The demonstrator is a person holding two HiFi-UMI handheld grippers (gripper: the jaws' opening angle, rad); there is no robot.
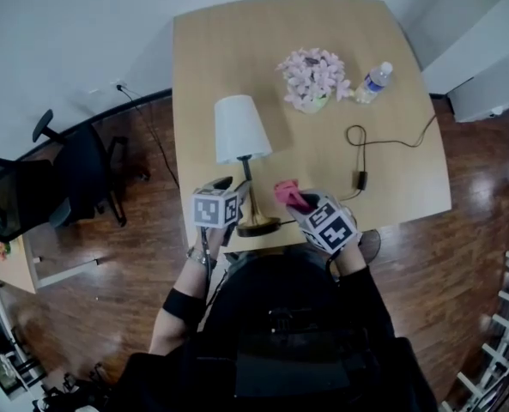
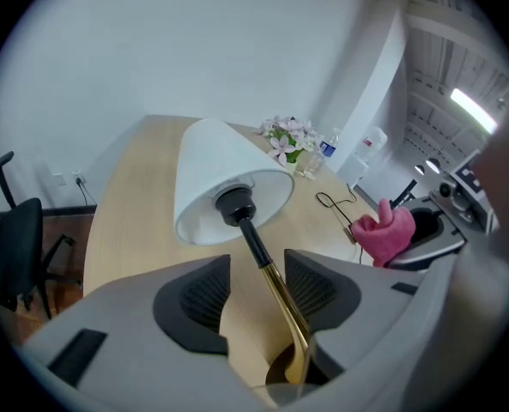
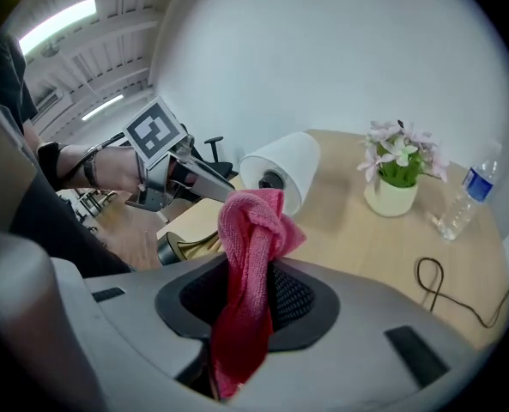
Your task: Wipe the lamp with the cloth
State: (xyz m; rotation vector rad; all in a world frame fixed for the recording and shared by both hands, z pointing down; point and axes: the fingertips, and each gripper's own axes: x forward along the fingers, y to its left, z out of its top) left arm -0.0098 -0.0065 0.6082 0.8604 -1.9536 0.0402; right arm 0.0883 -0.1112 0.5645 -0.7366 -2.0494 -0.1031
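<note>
On the near edge of the pale wooden table point(image 1: 237, 33): a white-shaded table lamp point(image 1: 240, 130) with a black socket, a slim brass stem and a round brass base stands upright, its base close to the edge where the person stands.
Left side: the grey left gripper point(image 2: 252, 290) points down at the lamp from the near left. Its jaws are spread wide, one on each side of the brass stem. The stem runs up between the ribbed pads, closer to the right-hand pad. I cannot tell whether it touches that pad.
Right side: the grey right gripper point(image 3: 247, 294) is just right of the lamp base in the head view. Its jaws are pinching a bunched pink terry cloth point(image 3: 252, 226).
Cloth: one end sticks up past the fingertips in a twisted knob and the other hangs down behind the pads. It is near the lamp but apart from it.
Far side of the table: a small pale pot of flowers point(image 1: 312, 77), pink and white, with a clear plastic water bottle point(image 1: 373, 81) standing just beside it on the right.
Right half of the table: a thin black cable point(image 1: 361, 144) lies in a loop and runs towards the right edge.
Beside the table: a black office chair point(image 1: 57, 183) stands on the dark wooden floor point(image 1: 477, 187) to the left.
</note>
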